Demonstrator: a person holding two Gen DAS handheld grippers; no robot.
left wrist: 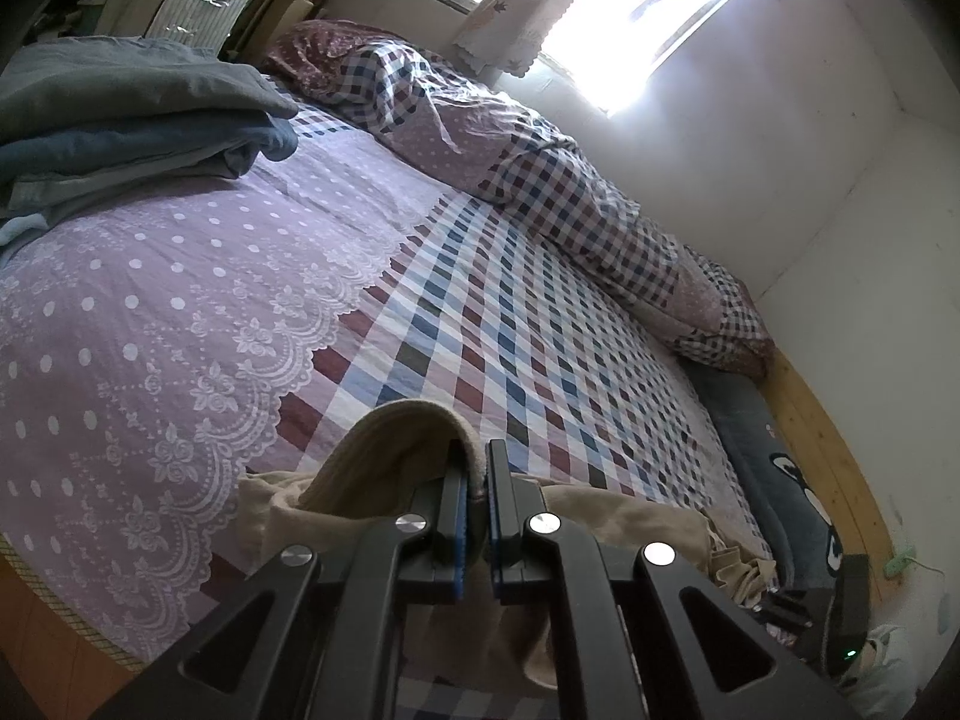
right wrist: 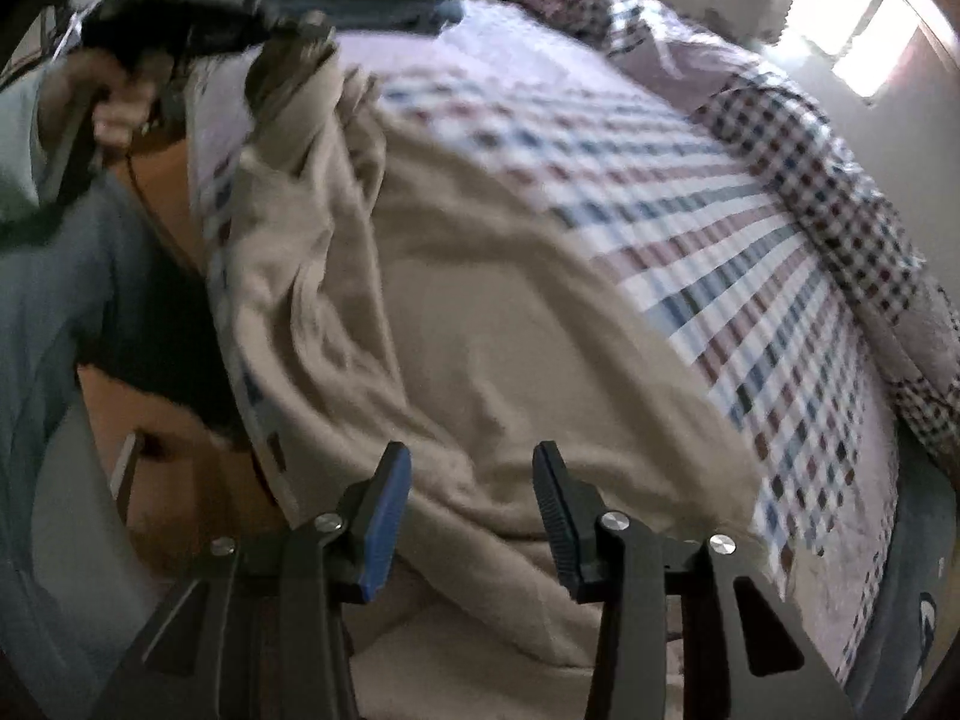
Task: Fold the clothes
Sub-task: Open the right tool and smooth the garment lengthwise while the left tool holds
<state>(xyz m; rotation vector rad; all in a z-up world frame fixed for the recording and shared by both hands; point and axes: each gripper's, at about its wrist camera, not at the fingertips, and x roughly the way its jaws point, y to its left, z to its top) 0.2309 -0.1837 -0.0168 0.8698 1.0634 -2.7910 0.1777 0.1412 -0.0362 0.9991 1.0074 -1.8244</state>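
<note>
A beige garment [right wrist: 480, 312] lies spread over the near part of the bed [left wrist: 180, 312], on the checked part of the sheet, with one edge hanging toward the bedside. The left claw [left wrist: 477, 480] is clamped tight on a thick folded hem of that garment, which arches up and over its left finger; in the right wrist view the same claw [right wrist: 294, 42] holds a corner of the cloth lifted above the bed, the fabric draping down from it in folds. The right claw [right wrist: 471, 468] hangs over the near edge of the garment with its jaws standing partly apart and nothing pinched between them; the cloth lies below and behind its blue pads [right wrist: 384, 528].

The person's left hand [right wrist: 114, 102] grips the left claw's handle at the bedside. At the bed's far side lies a rolled checked quilt [left wrist: 576, 198], and a pile of grey-blue blankets [left wrist: 132, 114] sits at the head end.
</note>
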